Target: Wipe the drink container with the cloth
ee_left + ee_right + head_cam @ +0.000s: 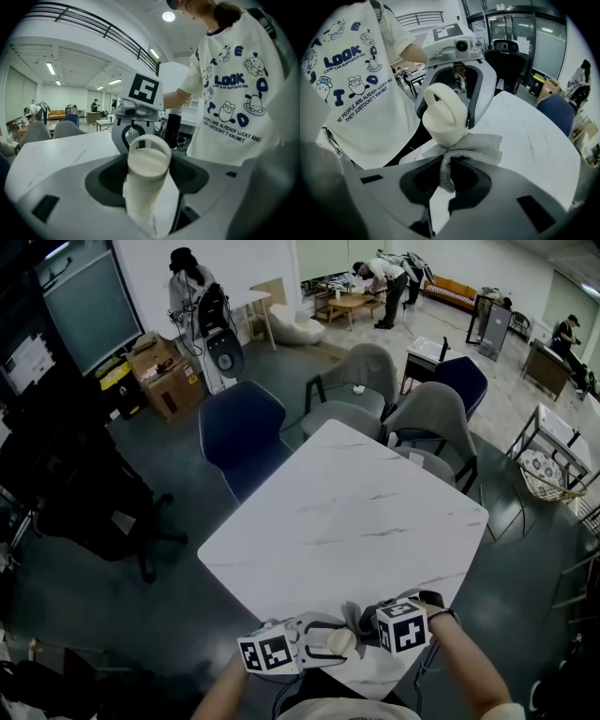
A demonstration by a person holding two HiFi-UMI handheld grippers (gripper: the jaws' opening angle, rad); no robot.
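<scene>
Over the near edge of the surface (356, 502), the cream drink container (147, 171) looks light, stiff and slippery, so the fingers of the left gripper (330, 641) clamp its body, while those of the right gripper (443, 177) pinch the soft grey cloth (477, 144) against it.

It was an open-plan office with a lounge end: a white marble-topped desk (347, 512) ringed by grey chairs (367, 367) and a blue chair (242, 432), cardboard boxes (167, 371) by the wall, a black swivel chair (508, 58), an orange sofa (450, 289) far off, strip lights (50, 68) overhead
</scene>
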